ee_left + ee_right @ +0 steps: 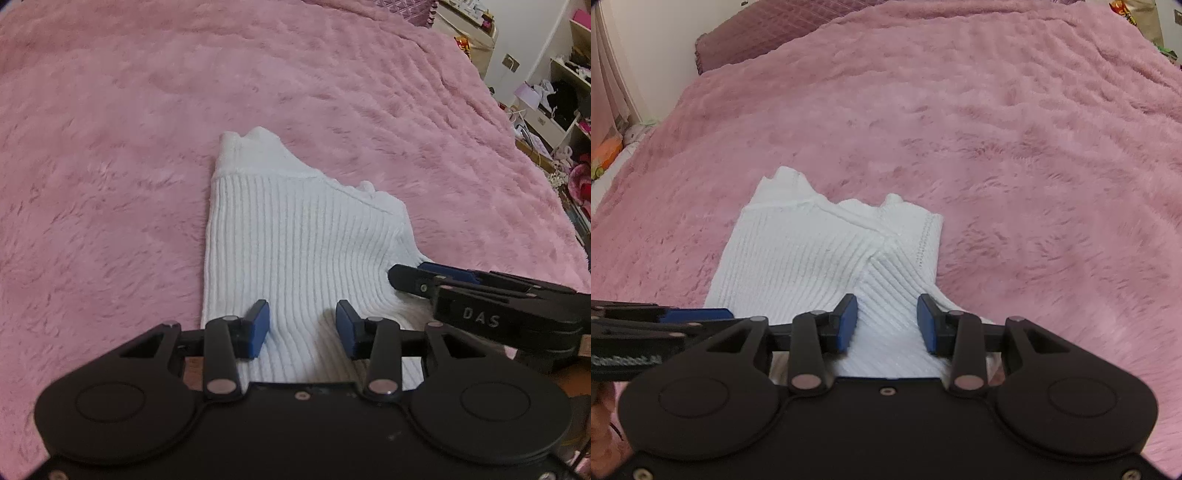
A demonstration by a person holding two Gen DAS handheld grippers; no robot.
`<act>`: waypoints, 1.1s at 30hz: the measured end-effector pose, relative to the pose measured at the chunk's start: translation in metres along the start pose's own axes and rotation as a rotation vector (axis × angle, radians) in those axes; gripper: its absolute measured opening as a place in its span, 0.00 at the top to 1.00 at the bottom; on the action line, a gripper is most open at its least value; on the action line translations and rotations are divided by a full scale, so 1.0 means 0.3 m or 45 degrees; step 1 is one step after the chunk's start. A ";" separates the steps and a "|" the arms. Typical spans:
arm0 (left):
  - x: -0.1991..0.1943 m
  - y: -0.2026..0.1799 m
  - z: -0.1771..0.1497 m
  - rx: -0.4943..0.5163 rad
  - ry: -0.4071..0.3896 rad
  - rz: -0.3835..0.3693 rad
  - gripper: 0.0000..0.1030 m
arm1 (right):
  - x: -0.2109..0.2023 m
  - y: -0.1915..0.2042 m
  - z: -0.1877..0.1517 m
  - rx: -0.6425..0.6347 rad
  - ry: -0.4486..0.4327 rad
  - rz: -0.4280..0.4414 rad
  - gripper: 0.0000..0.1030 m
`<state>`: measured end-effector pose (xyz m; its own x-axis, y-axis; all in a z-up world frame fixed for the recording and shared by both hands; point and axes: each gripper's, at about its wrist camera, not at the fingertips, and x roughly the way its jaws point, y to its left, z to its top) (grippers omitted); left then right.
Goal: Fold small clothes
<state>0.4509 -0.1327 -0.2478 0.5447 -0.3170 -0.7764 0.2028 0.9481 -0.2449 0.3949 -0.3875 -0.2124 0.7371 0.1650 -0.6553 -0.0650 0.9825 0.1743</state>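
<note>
A white ribbed knit garment [295, 240] lies partly folded on the pink fluffy bedspread [110, 147]; it also shows in the right wrist view [812, 251]. My left gripper [302, 328] is open, its blue pads over the garment's near edge with cloth between them. My right gripper [887, 321] is open over the garment's near right part. The right gripper shows in the left wrist view [424, 275] at the garment's right edge. The left gripper's fingers [698, 315] show at the left of the right wrist view.
The pink bedspread [1034, 147] spreads wide on all sides. A purple quilted pillow [768, 33] lies at the bed's far end. Shelves with clutter [561, 99] stand beyond the bed's right edge. A wall and curtain [613, 74] are at the left.
</note>
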 end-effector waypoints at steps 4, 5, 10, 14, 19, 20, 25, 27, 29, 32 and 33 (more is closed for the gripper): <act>-0.084 0.020 0.029 0.003 -0.030 -0.053 0.59 | -0.124 -0.036 0.009 0.085 -0.104 0.109 0.57; -0.114 0.033 0.027 -0.006 -0.045 -0.057 0.59 | -0.168 -0.050 0.004 0.108 -0.119 0.146 0.55; -0.263 0.190 -0.023 -0.099 -0.069 -0.126 0.56 | -0.326 -0.142 -0.094 0.233 -0.050 0.336 0.51; -0.263 0.309 -0.096 -0.257 0.011 -0.193 0.57 | -0.351 -0.227 -0.184 0.390 0.027 0.374 0.50; -0.200 0.340 -0.149 -0.399 0.105 -0.346 0.57 | -0.289 -0.271 -0.241 0.587 0.095 0.488 0.49; -0.193 0.344 -0.152 -0.419 0.108 -0.365 0.57 | -0.269 -0.274 -0.249 0.627 0.106 0.518 0.49; -0.153 0.384 -0.142 -0.530 0.139 -0.437 0.53 | -0.194 -0.297 -0.283 0.833 0.133 0.591 0.42; -0.145 0.401 -0.133 -0.538 0.133 -0.422 0.54 | -0.197 -0.292 -0.285 0.835 0.119 0.587 0.42; -0.142 0.414 -0.139 -0.538 0.141 -0.442 0.54 | -0.201 -0.290 -0.286 0.820 0.121 0.588 0.42; -0.120 0.427 -0.142 -0.559 0.155 -0.531 0.54 | -0.194 -0.308 -0.292 0.853 0.127 0.649 0.40; -0.109 0.430 -0.141 -0.569 0.157 -0.547 0.54 | -0.186 -0.326 -0.293 0.866 0.130 0.684 0.39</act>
<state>0.4248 0.0008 -0.2786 0.3868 -0.6921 -0.6095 0.0085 0.6636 -0.7481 0.3008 -0.4853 -0.2575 0.6562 0.6300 -0.4154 0.0531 0.5106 0.8582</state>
